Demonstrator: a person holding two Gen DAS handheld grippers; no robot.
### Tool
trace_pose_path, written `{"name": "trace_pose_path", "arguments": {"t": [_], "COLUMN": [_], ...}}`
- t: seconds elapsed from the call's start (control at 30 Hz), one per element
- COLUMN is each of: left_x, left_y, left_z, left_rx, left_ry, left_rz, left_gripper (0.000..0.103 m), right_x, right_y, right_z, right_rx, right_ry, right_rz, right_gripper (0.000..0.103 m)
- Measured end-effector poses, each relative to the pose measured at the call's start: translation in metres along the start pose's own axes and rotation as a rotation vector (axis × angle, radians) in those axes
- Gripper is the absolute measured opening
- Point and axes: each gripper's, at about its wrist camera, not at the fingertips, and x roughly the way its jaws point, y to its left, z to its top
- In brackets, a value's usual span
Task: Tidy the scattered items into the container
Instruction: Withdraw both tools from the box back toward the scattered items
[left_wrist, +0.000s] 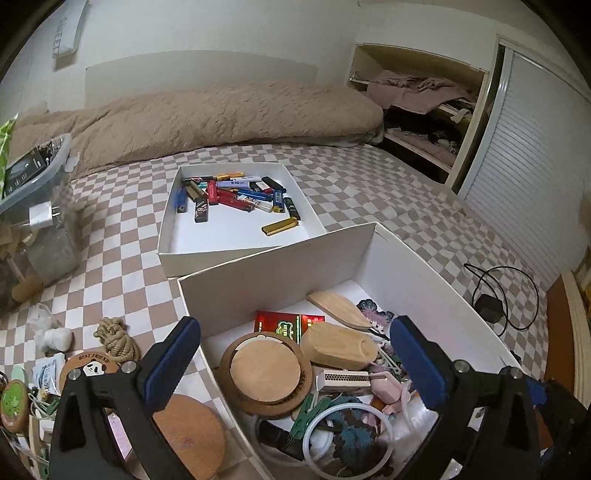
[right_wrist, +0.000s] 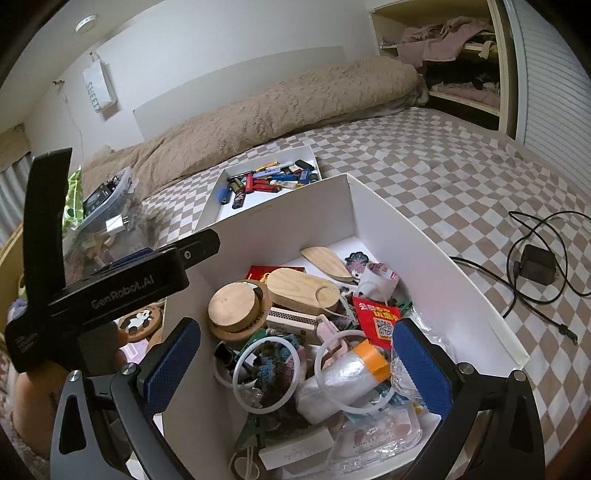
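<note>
A large white box (left_wrist: 406, 266) (right_wrist: 388, 221) on the checkered bed holds round wooden coasters (left_wrist: 264, 373) (right_wrist: 234, 306), wooden pieces, a red packet, white rings and other small items. My left gripper (left_wrist: 295, 362) is open and empty above the box's left wall. Left of the box lie loose items: a panda coaster (left_wrist: 90, 365), a rope knot (left_wrist: 116, 338), a brown disc (left_wrist: 188, 435). My right gripper (right_wrist: 295, 369) is open and empty above the box, over a roll wrapped in plastic (right_wrist: 347, 376). The left gripper's body (right_wrist: 110, 280) shows in the right wrist view.
A shallow white tray (left_wrist: 236, 243) (right_wrist: 221, 214) with several lighters lies beyond the box. A clear plastic bin (left_wrist: 37, 206) stands at the left. A black charger with its cable (left_wrist: 489, 308) (right_wrist: 535, 264) lies at the right. A beige duvet (left_wrist: 221, 118) runs along the wall.
</note>
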Motion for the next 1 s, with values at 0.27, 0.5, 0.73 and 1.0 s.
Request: {"name": "trace_pose_path", "arguments": {"t": [0.27, 0.5, 0.73, 1.0], "left_x": [-0.014, -0.020, -0.026, -0.035], "left_y": [0.003, 0.010, 0.026, 0.047], "left_z": [0.001, -0.008, -0.015, -0.026], "left_rx": [0.011, 0.033, -0.005, -0.025], "left_ry": [-0.028, 0.006, 0.011, 0.018], "left_rz": [-0.004, 0.028, 0.063, 0.099], "left_gripper": [0.103, 0.103, 0.103, 0.103], "right_x": [-0.003, -0.004, -0.004, -0.004], "right_y": [0.001, 0.004, 0.012, 0.016], "right_z": [0.000, 0.000, -0.001, -0.001], "right_rx": [-0.006, -0.015, -0.037, -0.044], "right_ry": [-0.005, -0.006, -0.015, -0.029], "right_rz": [-0.024, -0.040, -0.075, -0.089], "right_gripper": [0.103, 0.103, 0.103, 0.103]}}
